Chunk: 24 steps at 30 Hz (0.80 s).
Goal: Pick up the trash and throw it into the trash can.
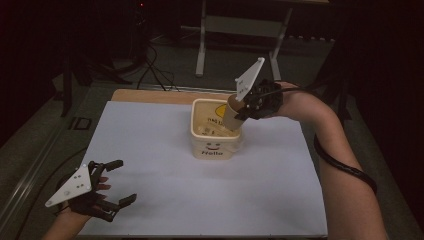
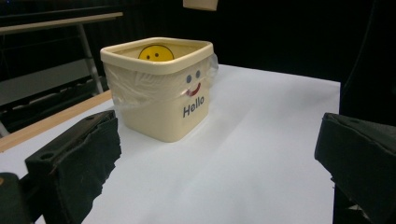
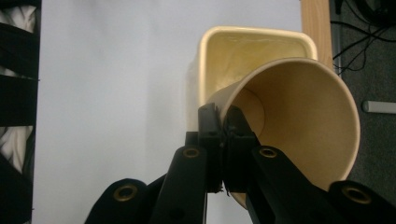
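Dark floor, cables and a grey stand's legs lay beyond the white surface (image 1: 200, 200), whose far edge showed a strip of bare wood.

At the centre of the work was a tan paper cup (image 1: 231, 113), pinched by its rim between the closed jaws of the right hand-held gripper (image 1: 243, 112). The right gripper view showed one jaw inside the wall and one outside, the cup's mouth (image 3: 299, 135) tilted toward the camera. It hung directly over the cream bin (image 1: 216, 131), a square tub lined with clear plastic and printed with a smiley and "Hello" (image 2: 193, 106).

Judging from this, the step in hand was carrying the cup over the bin. The next move would call for centring it above the opening and parting the jaws so it drops inside without catching the rim or liner.

The left hand-held gripper (image 1: 117, 182) rested at the near left edge, jaws wide and empty, well apart from the bin. Nothing stood between the cup and the opening.
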Each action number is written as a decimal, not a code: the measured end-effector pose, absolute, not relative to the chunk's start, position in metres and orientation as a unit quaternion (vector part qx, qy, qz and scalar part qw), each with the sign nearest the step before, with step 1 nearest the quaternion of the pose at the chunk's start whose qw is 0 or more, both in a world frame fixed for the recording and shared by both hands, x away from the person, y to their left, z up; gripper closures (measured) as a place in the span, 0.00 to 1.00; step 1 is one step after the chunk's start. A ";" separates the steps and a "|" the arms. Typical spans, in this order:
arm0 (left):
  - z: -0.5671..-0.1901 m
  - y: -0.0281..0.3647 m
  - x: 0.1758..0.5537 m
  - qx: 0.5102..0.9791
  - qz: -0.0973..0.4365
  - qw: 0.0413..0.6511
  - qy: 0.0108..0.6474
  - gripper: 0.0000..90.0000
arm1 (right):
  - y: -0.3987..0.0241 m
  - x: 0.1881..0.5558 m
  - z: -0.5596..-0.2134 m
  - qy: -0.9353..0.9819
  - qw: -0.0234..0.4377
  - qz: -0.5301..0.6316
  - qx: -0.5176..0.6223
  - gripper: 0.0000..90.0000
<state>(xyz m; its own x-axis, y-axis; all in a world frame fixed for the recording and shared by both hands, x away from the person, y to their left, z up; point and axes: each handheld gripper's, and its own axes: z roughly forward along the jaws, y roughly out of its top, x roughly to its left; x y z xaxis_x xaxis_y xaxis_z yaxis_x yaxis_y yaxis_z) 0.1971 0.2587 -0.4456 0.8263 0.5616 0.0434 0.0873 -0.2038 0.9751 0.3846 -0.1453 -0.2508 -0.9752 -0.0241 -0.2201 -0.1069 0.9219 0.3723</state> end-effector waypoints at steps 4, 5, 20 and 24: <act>-0.446 0.259 0.198 0.750 0.199 0.593 0.216 0.01 | -0.148 0.391 -0.250 0.973 0.109 0.203 -0.032 0.98; -0.446 0.259 0.198 0.750 0.199 0.592 0.215 0.01 | -0.149 0.394 -0.250 0.972 0.108 0.204 -0.031 0.98; -0.448 0.258 0.197 0.756 0.196 0.587 0.213 0.01 | -0.140 0.416 -0.256 0.971 0.115 0.209 -0.023 0.98; -0.448 0.257 0.197 0.757 0.196 0.586 0.212 0.01 | -0.134 0.421 -0.257 0.969 0.117 0.214 -0.027 0.98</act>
<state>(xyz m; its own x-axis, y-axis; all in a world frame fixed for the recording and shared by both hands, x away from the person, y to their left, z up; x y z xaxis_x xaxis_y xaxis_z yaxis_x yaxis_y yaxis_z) 0.1973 0.2575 -0.4479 0.8331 0.5509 0.0493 0.0907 -0.2240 0.9704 0.4207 -0.1340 -0.2565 -0.9711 -0.0024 -0.2386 -0.1025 0.9072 0.4080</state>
